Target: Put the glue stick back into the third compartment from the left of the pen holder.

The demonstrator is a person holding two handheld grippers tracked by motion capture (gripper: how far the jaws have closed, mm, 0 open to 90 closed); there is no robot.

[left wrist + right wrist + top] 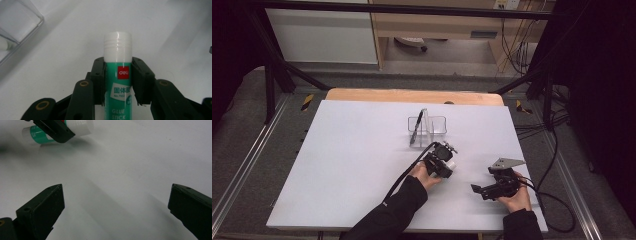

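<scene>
A green and white glue stick (pixel 118 75) with a white cap is clamped between the jaws of my left gripper (pixel 117 65), just above the white table. In the high view the left gripper (pixel 449 169) sits right of the table's middle, with the glue stick's white end (pixel 451 164) showing at its tip. My right gripper (pixel 477 189) rests near the front right, open, with nothing between its wide-spread jaws (pixel 116 202). The right gripper view catches the glue stick (pixel 80 126) at top left, held by the other gripper's dark jaw. A clear divided holder (pixel 438 125) with a black pen (pixel 416 127) leaning in it stands behind the left gripper.
The white tabletop (pixel 352 165) lies open to the left and front. A corner of the clear holder (pixel 17 27) shows at the top left of the left gripper view. Black cables (pixel 557 200) trail off the table's right edge. Metal frame posts stand around the table.
</scene>
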